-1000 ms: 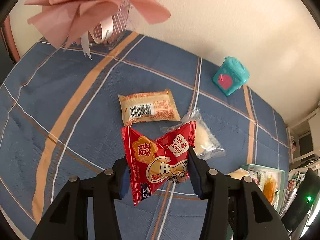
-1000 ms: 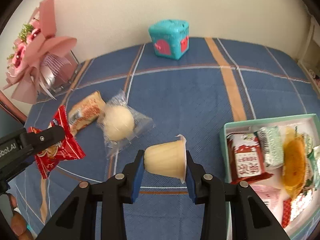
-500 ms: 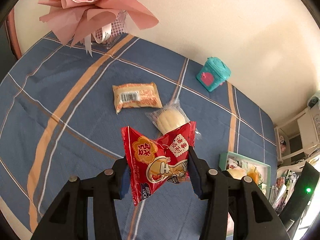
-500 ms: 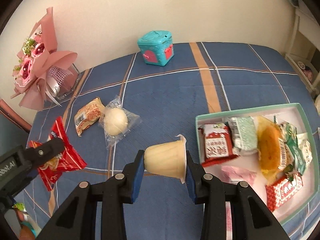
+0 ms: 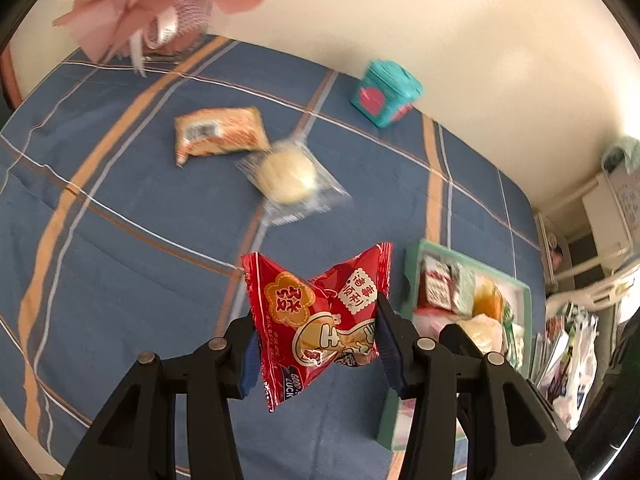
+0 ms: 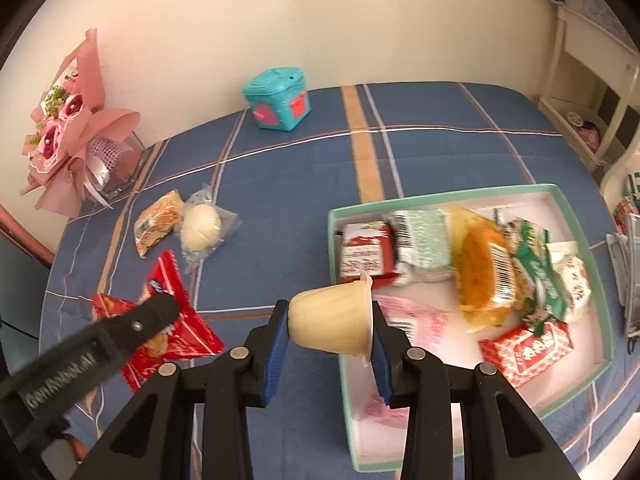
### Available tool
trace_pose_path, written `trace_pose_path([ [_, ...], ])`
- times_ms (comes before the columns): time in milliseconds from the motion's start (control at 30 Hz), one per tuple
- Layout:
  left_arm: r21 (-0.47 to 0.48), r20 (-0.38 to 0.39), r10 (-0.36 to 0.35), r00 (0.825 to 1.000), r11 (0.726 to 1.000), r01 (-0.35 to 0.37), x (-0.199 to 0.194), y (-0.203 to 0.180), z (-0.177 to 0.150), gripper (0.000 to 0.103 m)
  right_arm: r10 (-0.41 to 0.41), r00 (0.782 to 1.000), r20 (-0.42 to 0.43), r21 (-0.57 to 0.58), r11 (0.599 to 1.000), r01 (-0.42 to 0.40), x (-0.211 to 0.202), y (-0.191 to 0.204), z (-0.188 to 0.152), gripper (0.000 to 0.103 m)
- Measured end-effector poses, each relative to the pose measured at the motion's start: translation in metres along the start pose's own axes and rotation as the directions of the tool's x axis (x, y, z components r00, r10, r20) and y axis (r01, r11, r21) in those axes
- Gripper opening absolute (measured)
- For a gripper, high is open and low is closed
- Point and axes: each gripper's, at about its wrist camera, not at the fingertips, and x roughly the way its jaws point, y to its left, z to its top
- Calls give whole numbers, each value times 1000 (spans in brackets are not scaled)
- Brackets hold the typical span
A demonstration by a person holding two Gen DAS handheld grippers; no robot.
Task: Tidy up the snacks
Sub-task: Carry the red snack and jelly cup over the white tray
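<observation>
My left gripper (image 5: 316, 344) is shut on a red snack packet (image 5: 320, 312) and holds it above the blue checked cloth. The packet also shows in the right wrist view (image 6: 176, 320), left of my right gripper. My right gripper (image 6: 330, 334) is shut on a pale yellow pudding cup (image 6: 332, 320), held over the left edge of the green-rimmed snack box (image 6: 572, 204). The box holds several packets and also shows in the left wrist view (image 5: 414, 254). An orange-beige biscuit packet (image 5: 220, 136) and a clear-wrapped round bun (image 5: 286, 178) lie on the cloth.
A teal toy box (image 6: 280, 98) stands at the back by the wall. A pink bouquet (image 6: 68, 136) stands at the back left. White furniture (image 6: 592, 80) and stacked packets (image 6: 628, 220) are off the table's right side.
Both grippers have moved right toward the snack box with their loads. The box has come much closer in both views; the pudding cup now hangs over its left edge.
</observation>
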Motion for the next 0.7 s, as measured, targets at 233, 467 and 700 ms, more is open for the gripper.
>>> trace_pose_path([
  [233,90,-19,0,1000,996,2,6,-44,-24,51,-51,998,-21,77,996,53,-11,-46,-5,40],
  [467,205,-44,-8,999,979,17,14,-91,-46,51,-102,994,-45,189,976,109,-19,-102,-9,40],
  [700,289,-91,-35,995,956,60,25,-129,-71,51,-137,988,-76,279,948,153,-24,-152,-16,40],
])
